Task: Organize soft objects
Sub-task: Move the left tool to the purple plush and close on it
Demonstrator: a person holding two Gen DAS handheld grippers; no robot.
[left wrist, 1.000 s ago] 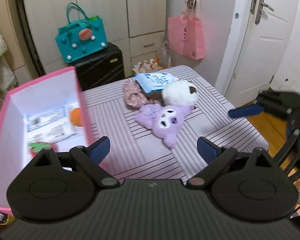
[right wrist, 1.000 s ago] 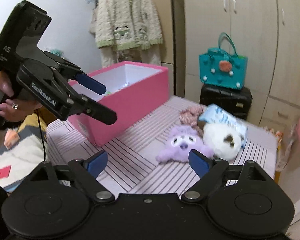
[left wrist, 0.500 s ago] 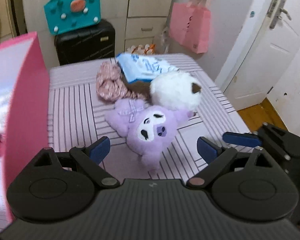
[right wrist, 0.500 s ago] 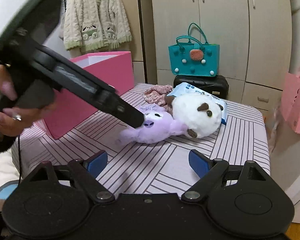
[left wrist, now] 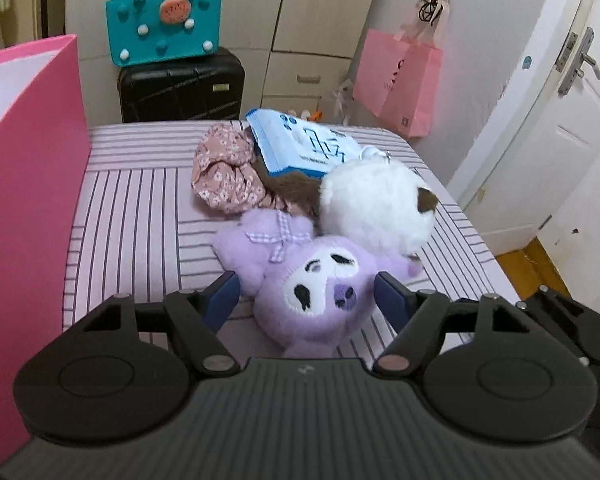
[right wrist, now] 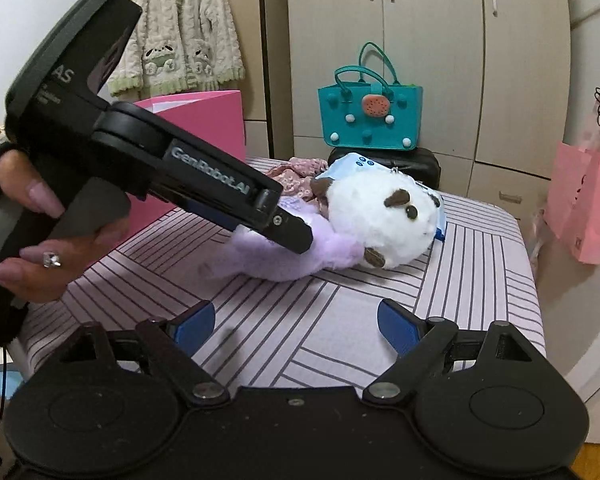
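The left hand-held gripper [left wrist: 306, 296] – marked "GenRobot.AI" – straddles the purple plush [left wrist: 316, 292] on the striped desk [left wrist: 132, 208], jaws spread, not clamped. The right hand-held gripper [right wrist: 296, 326] hangs released, the plush ahead of it.

A: In the right wrist view, the left gripper [right wrist: 296, 236] lies across the lilac plush toy with the white face [right wrist: 284, 258], so its face is hidden there, and whether the pads touch the fur cannot be told.

B: The left wrist view shows the toy's [left wrist: 316, 292] lower end running behind the gripper's black body. The bright pink cardboard box [left wrist: 24, 184] is cut by the left edge; its inside is out of sight.

A: The brown fuzzy item [left wrist: 292, 192] is wedged under the round white plush ball [left wrist: 376, 204]; what it is cannot be told. The print on the blue-and-white soft packet [left wrist: 308, 144] is unreadable.
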